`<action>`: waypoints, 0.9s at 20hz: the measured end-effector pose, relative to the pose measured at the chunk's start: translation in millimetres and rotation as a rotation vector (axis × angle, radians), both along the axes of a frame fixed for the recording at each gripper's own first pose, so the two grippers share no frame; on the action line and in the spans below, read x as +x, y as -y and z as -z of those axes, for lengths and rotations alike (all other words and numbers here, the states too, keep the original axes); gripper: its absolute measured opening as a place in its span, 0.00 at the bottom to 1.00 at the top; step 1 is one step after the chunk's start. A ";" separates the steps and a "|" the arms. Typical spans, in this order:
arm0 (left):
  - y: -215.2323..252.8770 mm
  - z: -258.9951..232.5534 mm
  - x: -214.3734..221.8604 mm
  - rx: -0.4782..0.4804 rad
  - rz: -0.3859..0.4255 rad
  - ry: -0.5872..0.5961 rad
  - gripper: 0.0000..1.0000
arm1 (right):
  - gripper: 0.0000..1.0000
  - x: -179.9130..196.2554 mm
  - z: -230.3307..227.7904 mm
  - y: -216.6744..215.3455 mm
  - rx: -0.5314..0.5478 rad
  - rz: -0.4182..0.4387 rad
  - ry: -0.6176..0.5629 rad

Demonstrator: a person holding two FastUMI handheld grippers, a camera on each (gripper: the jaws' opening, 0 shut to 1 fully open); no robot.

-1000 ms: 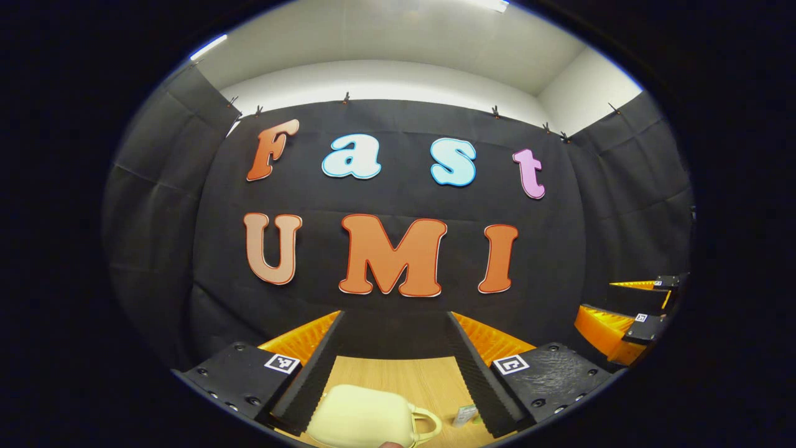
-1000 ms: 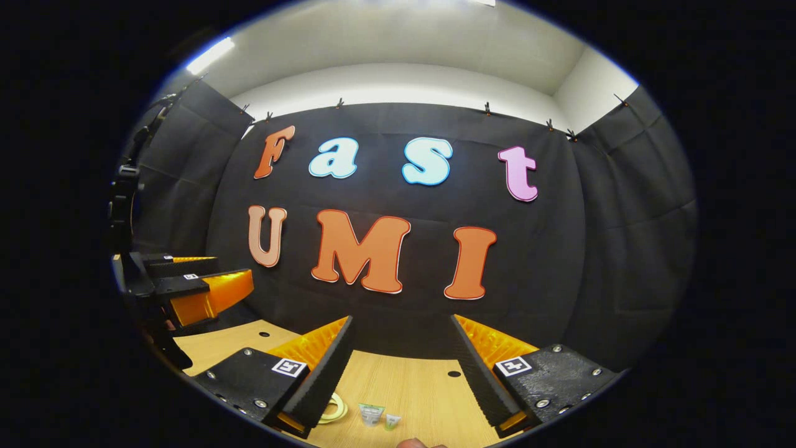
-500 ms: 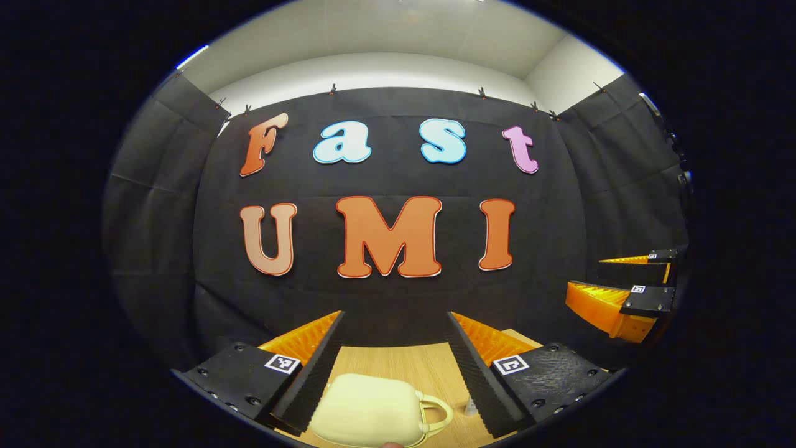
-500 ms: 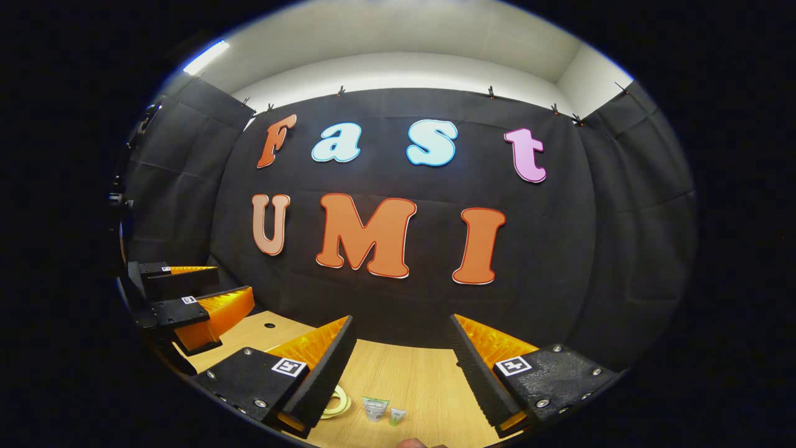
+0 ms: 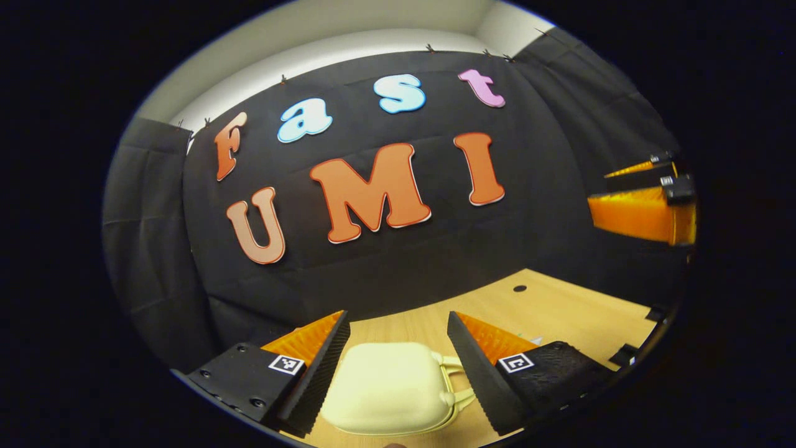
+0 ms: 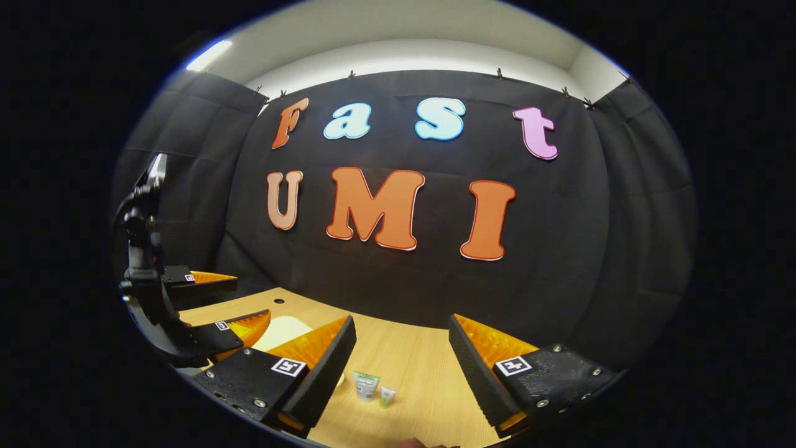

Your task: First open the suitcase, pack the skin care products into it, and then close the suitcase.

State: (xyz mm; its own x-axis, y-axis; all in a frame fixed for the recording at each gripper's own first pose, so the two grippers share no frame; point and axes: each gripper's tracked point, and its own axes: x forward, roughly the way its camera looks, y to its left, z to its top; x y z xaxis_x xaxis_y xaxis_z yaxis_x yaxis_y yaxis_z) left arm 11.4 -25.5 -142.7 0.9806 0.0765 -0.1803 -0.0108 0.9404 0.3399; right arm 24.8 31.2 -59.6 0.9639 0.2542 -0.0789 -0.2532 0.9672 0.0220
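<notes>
A small cream-yellow suitcase (image 5: pixel 390 387) lies closed on the wooden table (image 5: pixel 559 311), its handle (image 5: pixel 457 389) pointing right. My left gripper (image 5: pixel 398 336) hovers over it, open, with the case between and below its fingers. In the right gripper view, my right gripper (image 6: pixel 401 330) is open above the table, and two small skin care tubes (image 6: pixel 365 384) (image 6: pixel 387 395) stand between its fingers. The left gripper (image 6: pixel 211 305) appears there at the left, above a pale patch of the suitcase (image 6: pixel 280 330). The right gripper (image 5: pixel 640 199) appears at the right edge of the left gripper view.
The black cloth wall stands close behind the table. Small round holes (image 5: pixel 519 289) (image 6: pixel 279 301) mark the tabletop near its back edge. Bare wood lies to the right of the tubes.
Both grippers have tilted down toward the table. The left one has come closer over the suitcase and rolled; more tabletop shows in both views. Both stay open.
</notes>
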 end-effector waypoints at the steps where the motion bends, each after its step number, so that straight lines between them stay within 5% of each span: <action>1: 4.5 12.2 0.0 0.036 0.006 -0.020 0.97 | 0.95 0.5 4.6 7.7 -0.004 -0.001 -0.009; 11: 46.8 140.4 11.6 0.388 0.135 -0.248 0.95 | 0.95 1.9 40.9 61.1 -0.029 -0.009 -0.073; 18: 45.5 213.0 15.0 0.557 0.272 -0.387 0.87 | 0.95 13.7 58.3 65.3 -0.042 0.108 -0.113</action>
